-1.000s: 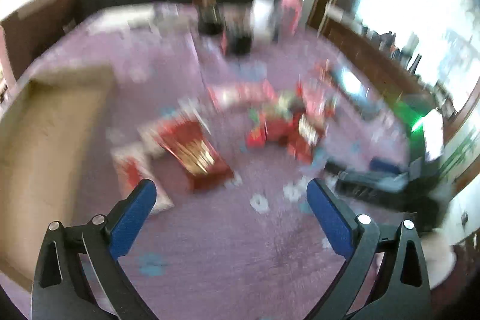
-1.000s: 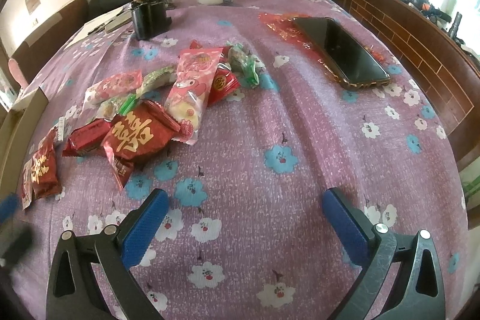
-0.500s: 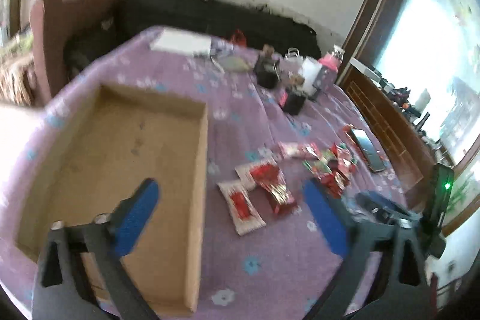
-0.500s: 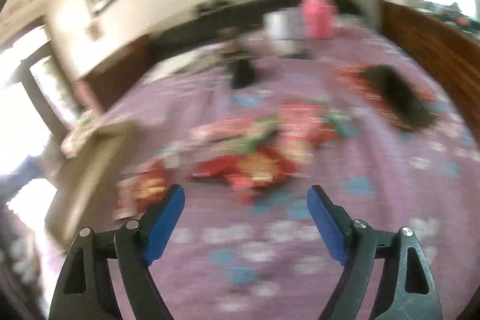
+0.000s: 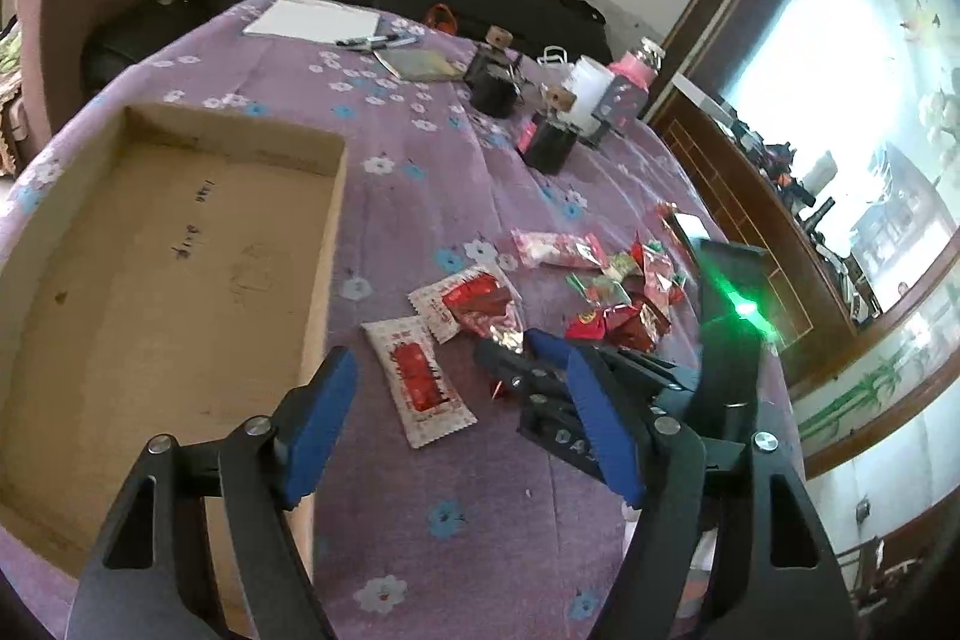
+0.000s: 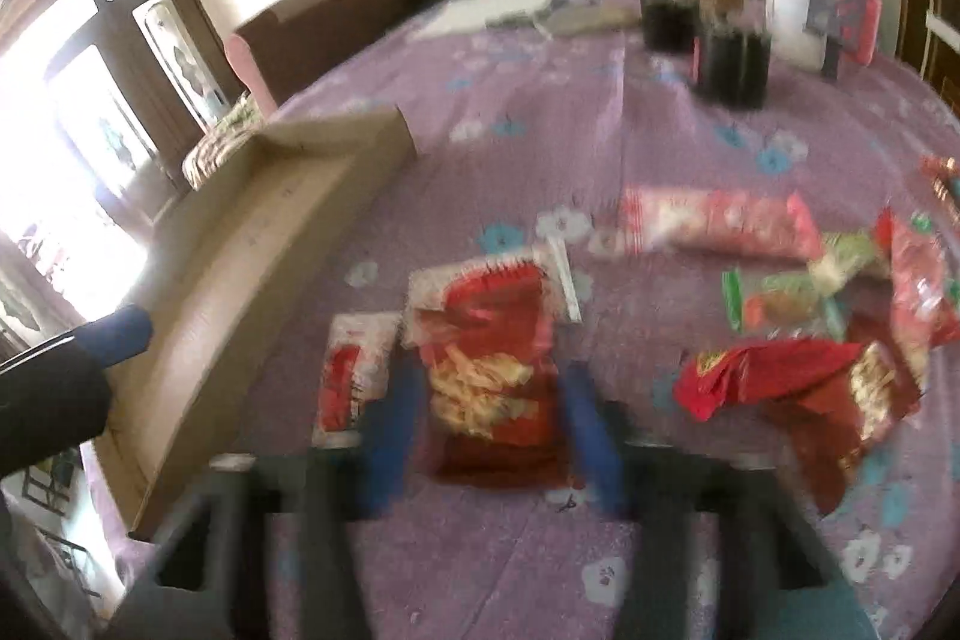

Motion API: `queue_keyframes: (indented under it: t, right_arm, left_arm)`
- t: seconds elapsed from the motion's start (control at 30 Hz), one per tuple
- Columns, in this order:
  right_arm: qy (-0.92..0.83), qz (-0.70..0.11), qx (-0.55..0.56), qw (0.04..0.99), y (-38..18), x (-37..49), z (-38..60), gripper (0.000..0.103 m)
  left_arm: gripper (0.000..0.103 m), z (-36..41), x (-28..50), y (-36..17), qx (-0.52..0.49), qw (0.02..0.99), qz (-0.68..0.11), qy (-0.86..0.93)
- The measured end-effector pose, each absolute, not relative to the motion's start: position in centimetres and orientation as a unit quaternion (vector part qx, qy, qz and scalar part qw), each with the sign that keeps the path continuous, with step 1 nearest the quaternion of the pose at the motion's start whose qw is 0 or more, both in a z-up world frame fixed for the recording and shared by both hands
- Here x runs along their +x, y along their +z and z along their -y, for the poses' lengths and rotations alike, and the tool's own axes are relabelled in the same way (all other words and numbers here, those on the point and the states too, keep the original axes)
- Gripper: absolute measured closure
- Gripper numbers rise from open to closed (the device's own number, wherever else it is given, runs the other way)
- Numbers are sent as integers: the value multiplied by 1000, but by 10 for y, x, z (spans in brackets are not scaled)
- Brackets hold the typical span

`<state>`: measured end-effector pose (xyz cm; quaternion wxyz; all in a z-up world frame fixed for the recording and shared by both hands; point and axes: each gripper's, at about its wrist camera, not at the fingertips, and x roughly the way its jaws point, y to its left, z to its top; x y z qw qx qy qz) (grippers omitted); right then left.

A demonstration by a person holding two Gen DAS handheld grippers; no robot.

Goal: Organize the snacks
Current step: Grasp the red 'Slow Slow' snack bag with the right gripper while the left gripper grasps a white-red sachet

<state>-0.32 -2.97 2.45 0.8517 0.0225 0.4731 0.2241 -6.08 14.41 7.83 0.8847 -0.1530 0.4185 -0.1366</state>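
An open cardboard box [image 5: 180, 280] lies on the left of the purple flowered table. Right of it are a white-and-red packet [image 5: 417, 376], a red foil packet [image 5: 480, 304], a pink packet [image 5: 555, 247] and a heap of small snacks [image 5: 624, 298]. My left gripper [image 5: 447, 376] hovers by the box's right wall, jaws closing, pads apart above the white-and-red packet. In the blurred right wrist view my right gripper [image 6: 489, 430] is closing on the red foil packet [image 6: 486, 382], its pads at the packet's two sides. The box [image 6: 270, 232] is to their left.
Two dark jars [image 5: 492, 88], a white container [image 5: 591, 85] and a pink bottle [image 5: 630, 82] stand at the table's far side. Beside them are white paper [image 5: 312, 19] and pens. A black sofa runs behind, and a wooden sill along the right.
The left view swung from the snacks to the box side, and its jaws narrowed. My right gripper moved left across the table to the red foil packet and its jaws closed in around it.
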Motion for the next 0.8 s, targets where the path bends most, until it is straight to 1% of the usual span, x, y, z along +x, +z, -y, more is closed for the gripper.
queue_keyframes:
  t: [0.03, 0.13, 0.2, 0.23, 0.27, 0.3, 0.53, 0.6, 0.63, 0.67, 0.7, 0.73, 0.77, 0.8]
  right_arm:
    - [222, -471, 36, 853, 25, -5, 36, 64]
    - [203, -469, 49, 858, 27, -10, 53, 65]
    - [187, -462, 50, 866, 29, -18, 66, 65]
    - [184, -461, 53, 866, 31, -21, 72, 65]
    - [184, -462, 59, 866, 30, -23, 79, 65]
    - [185, -463, 66, 864, 30, -24, 83, 65]
    - [193, -457, 80, 864, 27, -27, 92, 64]
    - [196, -456, 80, 864, 27, -29, 93, 64]
    - [196, -456, 80, 864, 27, -28, 92, 64]
    - [196, -455, 81, 865, 27, -27, 91, 64]
    - [197, -455, 82, 865, 26, -27, 91, 64]
    - [197, -455, 83, 865, 27, -27, 92, 64]
    - [197, -455, 81, 865, 26, -28, 92, 64]
    - [197, -454, 80, 865, 26, -28, 91, 64]
  left_arm:
    - [31, -141, -60, 77, -151, 884, -420, -139]
    - [41, -125, -53, 69, -128, 881, -430, -149]
    - [41, -117, -48, 63, -117, 879, -438, -149]
    - [44, -113, -44, 58, -110, 878, -443, -145]
    - [50, -110, -40, 54, -103, 876, -449, -142]
    - [51, -107, -36, 50, -95, 875, -455, -137]
    - [51, -95, -25, 26, -28, 878, -470, -81]
    - [53, -93, -25, 22, -11, 880, -468, -73]
    - [70, -92, -27, 22, -1, 884, -464, -65]
    - [83, -91, -28, 22, 12, 887, -458, -59]
    - [86, -91, -30, 23, 15, 889, -453, -63]
    - [95, -93, -33, 25, 11, 891, -448, -69]
    - [101, -94, -34, 27, 10, 892, -446, -73]
    - [103, -96, -38, 29, 6, 892, -444, -79]
